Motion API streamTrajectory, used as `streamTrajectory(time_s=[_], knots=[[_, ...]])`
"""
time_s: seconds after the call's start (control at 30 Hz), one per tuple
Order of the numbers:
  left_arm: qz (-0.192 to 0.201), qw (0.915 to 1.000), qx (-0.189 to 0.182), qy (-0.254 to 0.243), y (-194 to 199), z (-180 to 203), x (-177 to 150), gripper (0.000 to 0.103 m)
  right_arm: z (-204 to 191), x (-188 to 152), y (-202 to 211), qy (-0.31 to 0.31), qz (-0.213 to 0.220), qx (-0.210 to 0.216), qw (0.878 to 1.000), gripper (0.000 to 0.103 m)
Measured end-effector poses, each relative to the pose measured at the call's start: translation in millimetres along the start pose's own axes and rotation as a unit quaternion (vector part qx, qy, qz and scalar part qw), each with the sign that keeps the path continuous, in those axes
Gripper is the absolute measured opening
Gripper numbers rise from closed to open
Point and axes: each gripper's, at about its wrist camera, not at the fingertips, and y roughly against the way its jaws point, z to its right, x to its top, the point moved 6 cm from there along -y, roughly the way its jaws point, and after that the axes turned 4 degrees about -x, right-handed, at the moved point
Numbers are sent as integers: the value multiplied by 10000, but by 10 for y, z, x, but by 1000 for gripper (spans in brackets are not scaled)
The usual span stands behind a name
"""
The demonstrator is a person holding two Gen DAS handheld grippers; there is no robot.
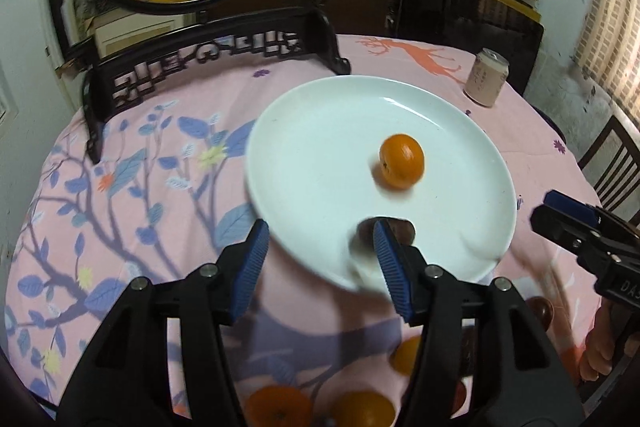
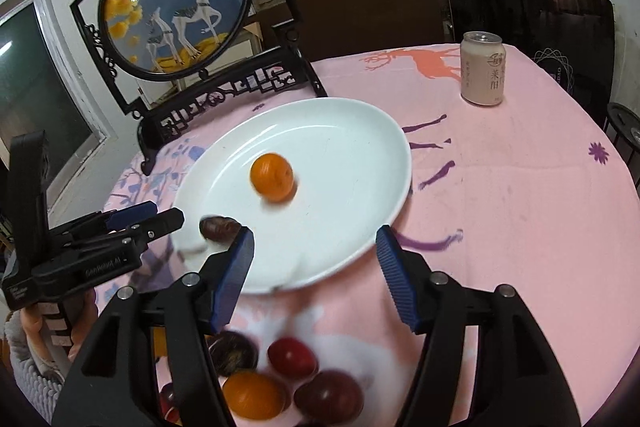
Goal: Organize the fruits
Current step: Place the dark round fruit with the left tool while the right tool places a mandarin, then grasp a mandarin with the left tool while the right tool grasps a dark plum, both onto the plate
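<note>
A glossy white oval plate (image 2: 360, 147) sits on the desk's soft pink floral cloth (image 2: 500, 207), carrying a smooth round orange (image 2: 272, 177) and a dark plum (image 2: 218, 227). Both the left gripper (image 1: 320, 251) and right gripper (image 2: 316, 259), with ribbed blue pads, have jaws spread and empty; the orange lies ahead of both, the plum by the right gripper's left jaw.

A glossy white plate (image 2: 360, 155) sits on matt pink printed cloth (image 2: 500, 207); claw pads (image 2: 394, 283) are ribbed blue.
</note>
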Motion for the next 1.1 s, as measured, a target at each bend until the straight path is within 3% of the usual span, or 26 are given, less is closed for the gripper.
streamTrajectory(time_s=[0.3,0.47,0.67,0.87,1.0,1.1], knots=[[19,10000,92,-25,423,-198,-582,65,32,-346,243,-14,-102,-27,9999,68],[47,9991,391,-150,524,-262,-772,69,149,-383,378,-261,-14,33,9997,69],[-150,9993,311,122,482,-395,-848,69,187,-388,398,-307,-20,54,9995,69],[-241,9992,282,-162,424,-263,-903,69,208,-406,367,-371,-92,55,9993,69],[-578,9977,320,-124,272,-293,-991,69,218,-405,366,-390,-85,59,9992,69],[-612,9971,396,-226,227,-275,-1026,67,215,-410,363,-404,-98,64,9991,69]])
